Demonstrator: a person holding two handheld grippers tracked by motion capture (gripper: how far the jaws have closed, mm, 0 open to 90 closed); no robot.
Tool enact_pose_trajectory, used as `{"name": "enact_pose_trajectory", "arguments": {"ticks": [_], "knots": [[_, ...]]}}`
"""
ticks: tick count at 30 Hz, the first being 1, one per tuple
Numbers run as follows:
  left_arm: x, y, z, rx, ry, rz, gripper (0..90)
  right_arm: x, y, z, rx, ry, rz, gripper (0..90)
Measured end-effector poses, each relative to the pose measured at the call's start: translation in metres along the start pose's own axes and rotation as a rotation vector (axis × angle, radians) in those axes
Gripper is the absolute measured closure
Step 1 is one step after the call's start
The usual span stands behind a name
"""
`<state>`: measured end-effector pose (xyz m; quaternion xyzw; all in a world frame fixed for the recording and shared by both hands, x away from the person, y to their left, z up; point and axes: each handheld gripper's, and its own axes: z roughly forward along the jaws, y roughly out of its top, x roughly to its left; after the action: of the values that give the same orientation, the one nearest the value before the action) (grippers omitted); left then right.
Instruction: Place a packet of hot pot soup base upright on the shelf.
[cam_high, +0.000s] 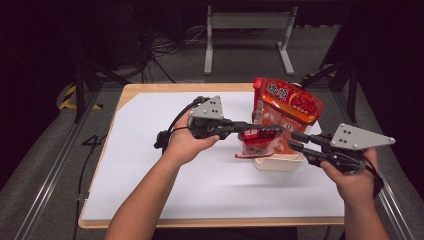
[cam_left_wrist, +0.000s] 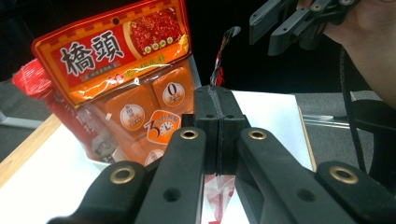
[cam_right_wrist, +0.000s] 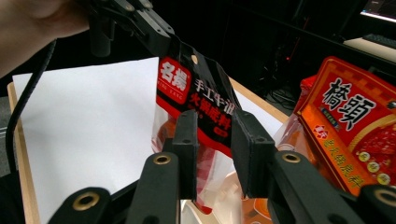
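Now | left claw (cam_high: 272, 131) clamps red-black pouch (cam_high: 256, 141) | orange packet (cam_high: 290, 107) in white tub (cam_high: 280, 162)

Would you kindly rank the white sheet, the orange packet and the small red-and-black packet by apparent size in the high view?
1. white sheet
2. orange packet
3. small red-and-black packet, partly hidden by the left gripper

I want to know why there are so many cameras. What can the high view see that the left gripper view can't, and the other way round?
The high view alone takes in both forearms, the whole white sheet, the left claw from outside, and the metal frame on the floor beyond the table.

The left gripper view alone shows, close up, the left claw pressed shut on the small packet's thin edge.

Both show the orange bag with big characters, that small packet, and the right claw.
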<state>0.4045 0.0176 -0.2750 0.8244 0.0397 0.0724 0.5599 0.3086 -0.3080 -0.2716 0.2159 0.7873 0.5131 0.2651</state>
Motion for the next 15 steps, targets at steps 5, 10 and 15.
{"name": "enact_pose_trajectory", "arguments": {"ticks": [5,10,15], "knots": [[0.004,0.004,0.007,-0.005,-0.010,0.006,90.0,-0.001,0.001,-0.009,-0.018,-0.015,0.003,72.6],[0.009,0.008,0.013,-0.011,-0.020,0.006,90.0,-0.004,-0.001,-0.018,-0.022,-0.041,0.018,72.1],[0.010,0.011,0.020,-0.010,-0.035,0.012,90.0,-0.005,-0.003,-0.024,-0.011,-0.059,0.038,70.9]]}}
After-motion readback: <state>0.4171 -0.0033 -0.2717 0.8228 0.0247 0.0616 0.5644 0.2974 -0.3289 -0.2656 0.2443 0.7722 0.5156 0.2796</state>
